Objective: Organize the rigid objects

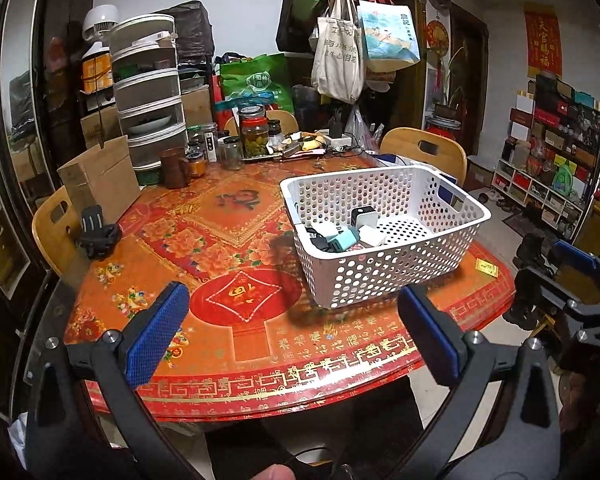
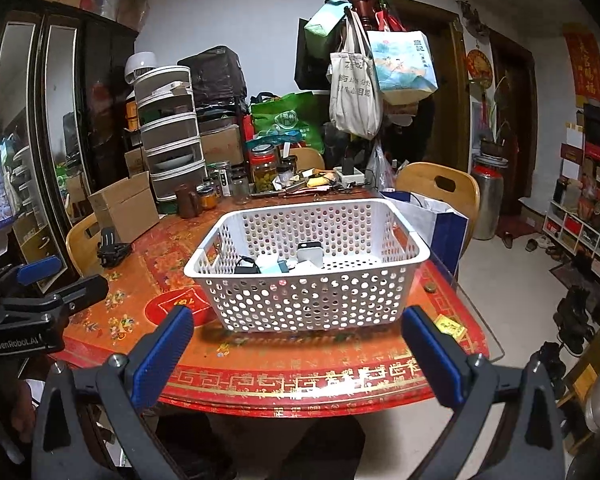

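Observation:
A white perforated basket [image 1: 384,276] stands on the red patterned table [image 1: 236,320]; it also shows in the right wrist view [image 2: 300,300]. Several small chargers and plugs [image 1: 348,232] lie inside it, white, teal and black, also seen in the right wrist view [image 2: 288,260]. My left gripper [image 1: 294,300] is open and empty above the table's near edge, left of the basket. My right gripper [image 2: 298,324] is open and empty, just in front of the basket. The left gripper [image 2: 40,284] shows at the left of the right wrist view.
A black clip-like object [image 1: 96,232] and a cardboard box [image 1: 100,180] sit at the table's left. Jars [image 1: 254,132] and clutter fill the far side. A small yellow packet [image 2: 450,326] and a coin [image 2: 430,287] lie right of the basket. Wooden chairs [image 1: 424,152] surround the table.

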A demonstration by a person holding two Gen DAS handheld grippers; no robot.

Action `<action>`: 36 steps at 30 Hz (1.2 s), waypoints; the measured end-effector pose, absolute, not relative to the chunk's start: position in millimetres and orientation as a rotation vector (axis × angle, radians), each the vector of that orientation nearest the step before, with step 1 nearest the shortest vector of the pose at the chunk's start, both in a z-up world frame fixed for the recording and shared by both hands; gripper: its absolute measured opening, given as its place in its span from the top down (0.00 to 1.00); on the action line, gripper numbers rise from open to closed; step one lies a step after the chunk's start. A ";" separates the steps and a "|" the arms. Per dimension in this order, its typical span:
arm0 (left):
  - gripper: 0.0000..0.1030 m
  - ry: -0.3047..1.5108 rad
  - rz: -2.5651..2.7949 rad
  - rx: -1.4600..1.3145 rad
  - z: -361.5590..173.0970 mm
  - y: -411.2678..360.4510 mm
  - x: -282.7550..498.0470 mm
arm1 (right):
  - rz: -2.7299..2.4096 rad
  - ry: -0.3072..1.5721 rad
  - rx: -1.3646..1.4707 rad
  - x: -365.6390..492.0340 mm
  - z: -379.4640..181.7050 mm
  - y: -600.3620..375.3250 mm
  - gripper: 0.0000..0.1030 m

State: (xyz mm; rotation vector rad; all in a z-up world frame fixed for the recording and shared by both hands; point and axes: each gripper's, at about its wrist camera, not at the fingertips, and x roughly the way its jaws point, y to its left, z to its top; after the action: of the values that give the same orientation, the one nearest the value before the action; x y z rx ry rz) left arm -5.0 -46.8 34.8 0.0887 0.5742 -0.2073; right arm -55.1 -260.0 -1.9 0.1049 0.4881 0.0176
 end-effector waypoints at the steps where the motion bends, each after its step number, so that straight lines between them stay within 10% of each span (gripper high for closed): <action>1: 0.00 0.575 -0.208 0.091 35.6 -46.4 -4.8 | 0.020 0.490 0.102 -54.0 -2.1 -259.4 0.00; 36: 0.00 0.586 -0.188 0.101 33.4 -45.5 0.8 | 0.022 0.511 0.089 -52.3 -4.7 -262.1 0.00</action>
State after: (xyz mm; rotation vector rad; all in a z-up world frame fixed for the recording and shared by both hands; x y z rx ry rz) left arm 0.8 -45.5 33.4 0.1006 0.5861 -0.1884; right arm -52.3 -262.1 -4.7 0.0888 0.5110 0.0216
